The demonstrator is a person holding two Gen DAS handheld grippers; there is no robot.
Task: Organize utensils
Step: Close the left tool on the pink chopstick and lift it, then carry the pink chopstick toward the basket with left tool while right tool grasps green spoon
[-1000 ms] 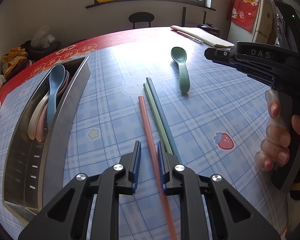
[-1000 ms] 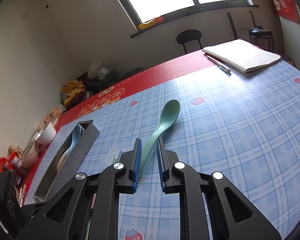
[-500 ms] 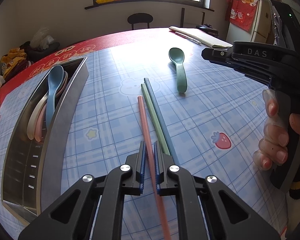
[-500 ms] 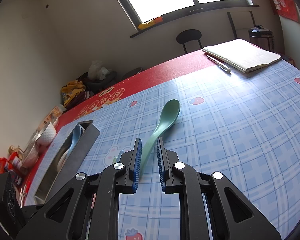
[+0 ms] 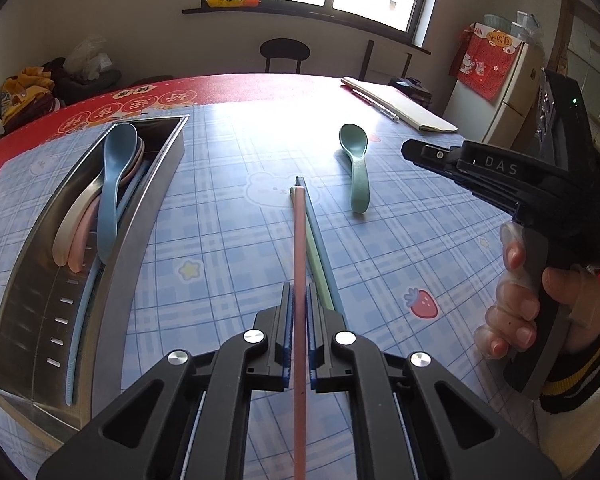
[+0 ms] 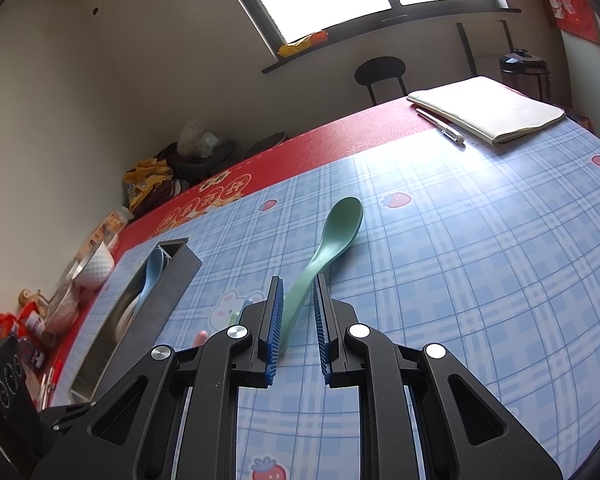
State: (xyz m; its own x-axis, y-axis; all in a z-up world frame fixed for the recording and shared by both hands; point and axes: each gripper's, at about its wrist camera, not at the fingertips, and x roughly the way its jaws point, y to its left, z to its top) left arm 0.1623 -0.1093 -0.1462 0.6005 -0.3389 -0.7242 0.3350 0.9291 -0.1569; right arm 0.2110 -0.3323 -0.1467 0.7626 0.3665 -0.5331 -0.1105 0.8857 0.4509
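My left claw (image 5: 299,300) clamps the pink chopstick (image 5: 299,240).
My right claw (image 6: 296,300) sits narrow, unclamped, straddling the green spoon (image 6: 328,248) handle; 2 chopsticks (image 5: 320,248) lie right of my left claw.

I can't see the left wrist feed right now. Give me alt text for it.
The left gripper is shut on a pink chopstick that runs straight ahead over a blue plaid tablecloth. A green chopstick and a blue chopstick lie beside it, a green spoon farther off, and a metal utensil tray of spoons at left.
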